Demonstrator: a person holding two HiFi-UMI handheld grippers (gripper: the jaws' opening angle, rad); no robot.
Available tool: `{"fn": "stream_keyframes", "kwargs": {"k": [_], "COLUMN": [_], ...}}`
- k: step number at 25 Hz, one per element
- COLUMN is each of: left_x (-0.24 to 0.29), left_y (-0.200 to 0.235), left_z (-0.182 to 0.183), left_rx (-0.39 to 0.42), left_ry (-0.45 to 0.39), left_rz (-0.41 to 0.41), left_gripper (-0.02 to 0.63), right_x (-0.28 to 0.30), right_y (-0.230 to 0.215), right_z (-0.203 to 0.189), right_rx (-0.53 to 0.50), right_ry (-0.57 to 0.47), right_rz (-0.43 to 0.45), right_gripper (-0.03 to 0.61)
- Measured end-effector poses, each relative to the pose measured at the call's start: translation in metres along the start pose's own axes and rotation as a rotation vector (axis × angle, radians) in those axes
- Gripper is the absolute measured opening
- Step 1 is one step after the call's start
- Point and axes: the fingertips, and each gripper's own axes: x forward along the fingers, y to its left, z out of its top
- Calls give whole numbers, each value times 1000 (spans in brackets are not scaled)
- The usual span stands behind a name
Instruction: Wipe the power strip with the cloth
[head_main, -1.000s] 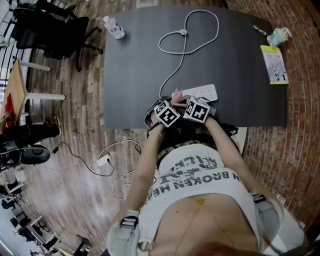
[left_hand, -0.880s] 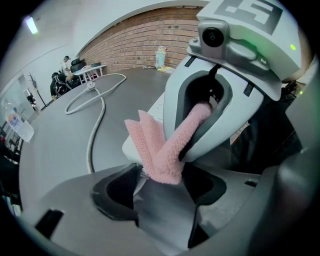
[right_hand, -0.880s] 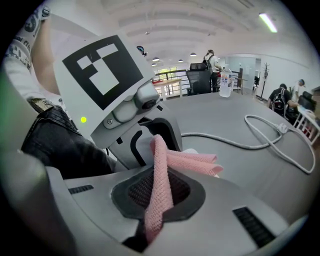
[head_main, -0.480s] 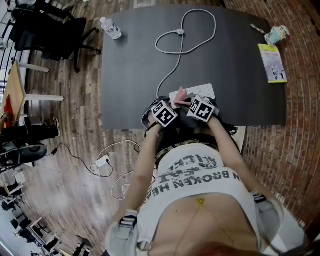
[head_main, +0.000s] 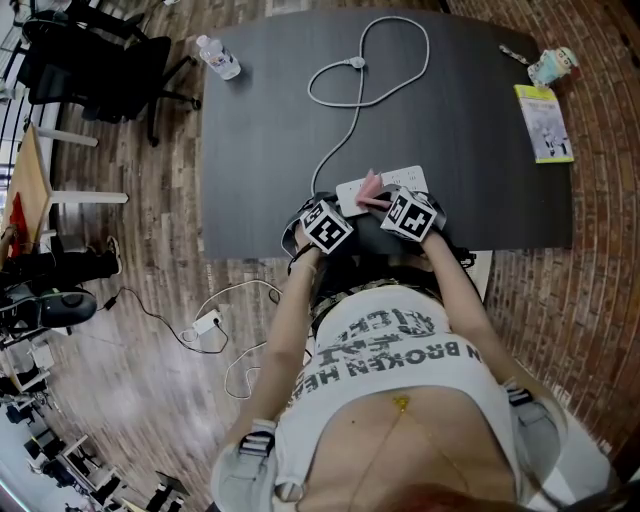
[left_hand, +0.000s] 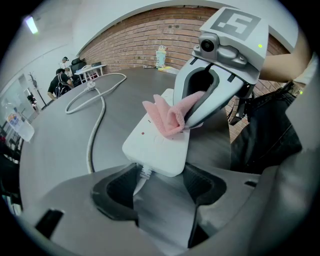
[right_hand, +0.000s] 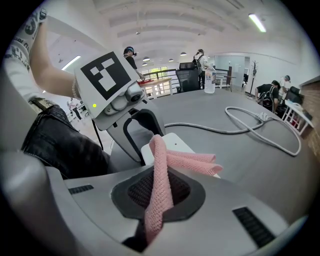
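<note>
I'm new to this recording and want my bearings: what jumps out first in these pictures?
A pink cloth, pinched in the jaws of the right gripper, drapes over a white power strip at the near edge of the dark table. The left gripper sits at the strip's cord end with its jaws apart, and the white cord loops away across the table.

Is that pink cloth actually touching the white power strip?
Touching. The left gripper view shows the cloth, pinched by the right gripper, lying on top of the power strip.
</note>
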Motion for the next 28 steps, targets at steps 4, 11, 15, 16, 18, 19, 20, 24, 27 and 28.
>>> {"fn": "stream_keyframes", "kwargs": {"k": [4, 11, 15, 16, 18, 19, 20, 24, 27, 28], "left_x": [0, 2, 1, 1, 1, 0, 1, 1, 2, 2], "left_y": [0, -1, -1, -1, -1, -1, -1, -1, -1, -1], "left_z": [-1, 2, 1, 1, 1, 2, 1, 1, 2, 2], "left_rx": [-1, -4, -4, -3, -3, -4, -4, -3, -3, -3], "left_ry": [2, 2, 3, 3, 3, 3, 3, 4, 0, 0], "left_rz": [1, 3, 3, 3, 3, 2, 1, 2, 3, 3], "left_gripper": [273, 273, 273, 273, 273, 273, 273, 273, 273, 273], "right_x": [-7, -16, -20, -21, -24, -26, -27, -35, -39, -40], "right_y": [-6, -18, -22, -24, -26, -28, -29, -34, -37, -39], "right_z": [-7, -20, -28, -29, -31, -33, -35, -41, -46, -48], "right_rx": [22, 34, 41, 44, 49, 53, 57, 73, 82, 86], "right_ry": [-6, -8, 7, 6, 6, 7, 9, 12, 15, 16], "right_rz": [-17, -38, -55, -58, -62, -64, -67, -81, -92, -97], "right_gripper": [15, 15, 16, 15, 15, 15, 15, 15, 15, 15]}}
